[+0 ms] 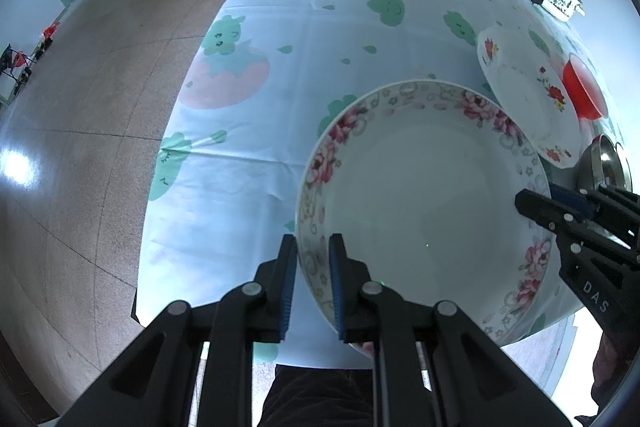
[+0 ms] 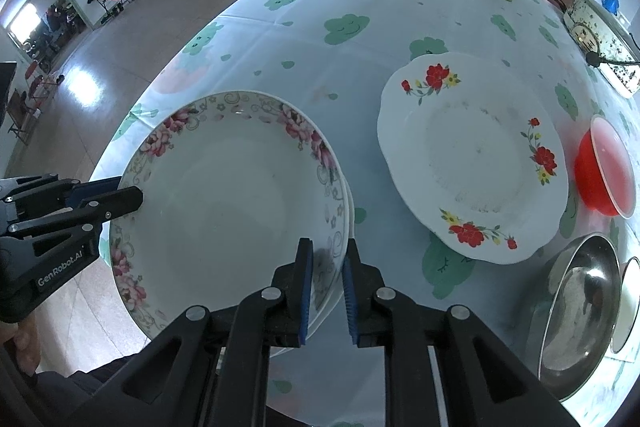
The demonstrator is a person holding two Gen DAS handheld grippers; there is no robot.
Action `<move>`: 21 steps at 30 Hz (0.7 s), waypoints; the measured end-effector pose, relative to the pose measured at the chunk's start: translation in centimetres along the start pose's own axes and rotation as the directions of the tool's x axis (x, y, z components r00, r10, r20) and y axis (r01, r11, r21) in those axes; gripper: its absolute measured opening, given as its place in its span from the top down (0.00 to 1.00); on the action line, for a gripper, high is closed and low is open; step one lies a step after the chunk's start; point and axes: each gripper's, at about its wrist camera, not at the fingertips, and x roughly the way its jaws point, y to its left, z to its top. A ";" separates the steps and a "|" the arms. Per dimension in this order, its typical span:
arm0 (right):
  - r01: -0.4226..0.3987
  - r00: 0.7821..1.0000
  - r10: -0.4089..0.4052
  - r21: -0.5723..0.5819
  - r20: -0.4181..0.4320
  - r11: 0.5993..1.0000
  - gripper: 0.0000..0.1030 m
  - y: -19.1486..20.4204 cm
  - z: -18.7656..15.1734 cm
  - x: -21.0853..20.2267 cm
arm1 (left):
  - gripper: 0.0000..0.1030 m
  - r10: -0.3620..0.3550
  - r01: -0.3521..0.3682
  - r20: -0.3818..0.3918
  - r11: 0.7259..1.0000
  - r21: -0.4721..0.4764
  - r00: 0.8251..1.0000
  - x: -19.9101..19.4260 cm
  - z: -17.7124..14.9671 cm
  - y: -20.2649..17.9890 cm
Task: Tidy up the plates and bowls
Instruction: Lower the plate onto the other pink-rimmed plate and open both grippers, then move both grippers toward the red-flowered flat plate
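At the table's [image 2: 400, 7] near edge, my left gripper [image 1: 313, 259] and right gripper [image 2: 327, 267] each clamp the pink-flowered plate's [image 2: 240, 211] rim. I read "GenRobot.AI" and "DAS" on them. Only the right view shows the steel bowl [image 2: 580, 311] whole.

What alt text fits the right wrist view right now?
Both grippers clamp opposite rims of a pink-flowered plate at the table's near edge: right gripper, left gripper. A red-flowered plate, red bowl and steel bowl sit to the right.
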 end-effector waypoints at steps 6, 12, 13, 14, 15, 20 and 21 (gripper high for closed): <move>0.003 1.000 -0.003 0.008 0.002 1.000 0.83 0.1 0.0 0.0 | 0.69 0.020 -0.020 0.016 1.000 -0.002 1.000 -0.5 -0.1 0.1; -0.001 1.000 0.001 0.015 0.006 1.000 0.67 0.0 0.1 -0.2 | 0.49 0.040 -0.040 0.024 0.999 -0.016 0.999 -0.9 -0.1 0.5; -0.004 1.000 0.004 0.015 0.011 1.000 0.63 0.1 0.0 -0.4 | 0.41 0.044 -0.043 0.029 0.999 -0.017 0.999 -1.0 0.0 0.5; -0.013 1.000 0.013 0.014 0.020 1.000 0.63 0.2 0.1 -0.7 | 0.35 0.053 -0.053 0.036 0.998 -0.018 0.998 -1.1 0.0 0.6; -0.013 1.000 0.012 0.011 0.026 1.000 0.61 0.3 0.2 -0.8 | 0.35 0.053 -0.052 0.040 0.998 -0.019 0.998 -1.1 0.0 0.6; -0.013 1.000 0.012 0.004 0.028 1.000 0.56 0.7 0.3 -0.7 | 0.35 0.045 -0.045 0.027 0.999 -0.019 0.999 -0.8 0.1 0.7; -0.013 1.000 0.012 0.003 0.028 1.000 0.55 0.7 0.3 -0.6 | 0.35 0.045 -0.044 0.025 0.999 -0.021 0.999 -0.7 0.1 0.7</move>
